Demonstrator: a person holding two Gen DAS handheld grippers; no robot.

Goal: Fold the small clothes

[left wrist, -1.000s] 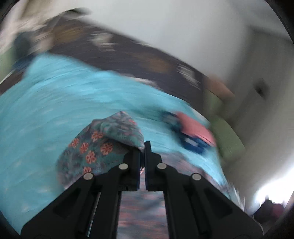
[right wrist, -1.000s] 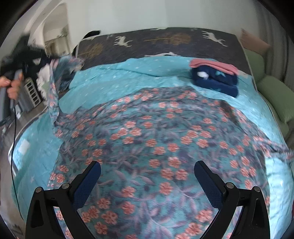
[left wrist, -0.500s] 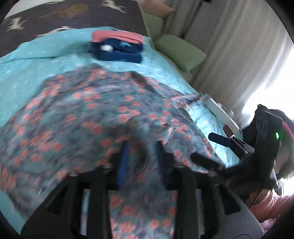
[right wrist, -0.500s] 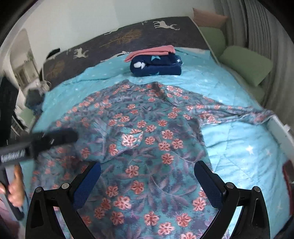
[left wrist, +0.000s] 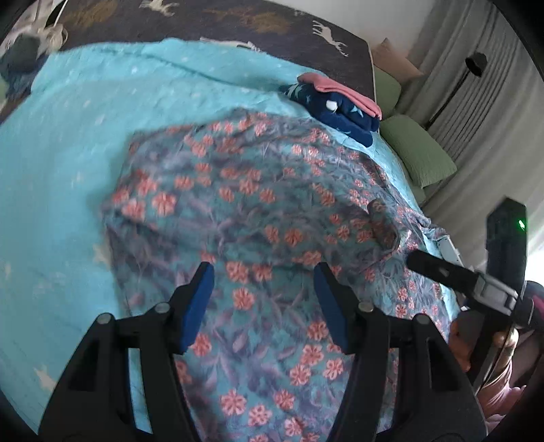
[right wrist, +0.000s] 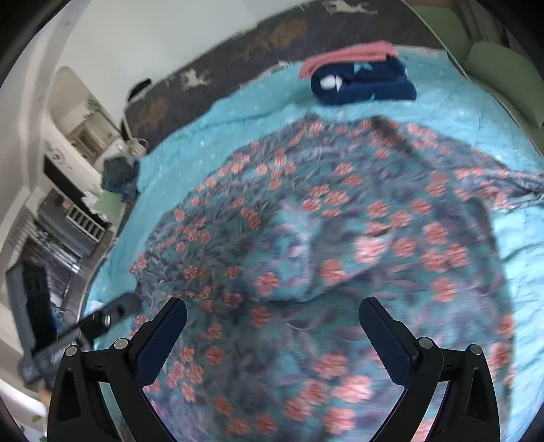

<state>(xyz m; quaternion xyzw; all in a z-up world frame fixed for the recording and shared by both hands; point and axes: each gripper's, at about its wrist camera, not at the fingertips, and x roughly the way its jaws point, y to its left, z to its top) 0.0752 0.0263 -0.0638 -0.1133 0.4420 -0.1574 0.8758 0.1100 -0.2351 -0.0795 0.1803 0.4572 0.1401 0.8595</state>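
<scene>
A teal garment with orange flowers (left wrist: 258, 210) (right wrist: 340, 238) lies spread over the turquoise bedspread (left wrist: 68, 142) (right wrist: 190, 159). One sleeve (right wrist: 516, 180) trails to the right in the right wrist view. My left gripper (left wrist: 263, 277) hovers over the garment's near part, jaws opening, nothing between them. My right gripper (right wrist: 272, 312) hangs above the garment's lower middle, wide open and empty. The other tool shows in each view: the right gripper's finger (left wrist: 438, 268) at the right edge, the left gripper's finger (right wrist: 115, 311) at the lower left.
Folded clothes, a navy piece (left wrist: 340, 108) (right wrist: 363, 85) under a pink one (left wrist: 340, 90) (right wrist: 346, 56), are stacked behind the garment. Green pillows (left wrist: 418, 153) (right wrist: 503, 68) lie at the right bed edge. A dark deer-print cover (left wrist: 238, 20) spans the far end. Furniture (right wrist: 61, 190) stands left.
The left gripper let go of the garment's raised edge, opened and dropped low over the cloth. The garment now lies flat. The right gripper's view swung and rolled over it.
</scene>
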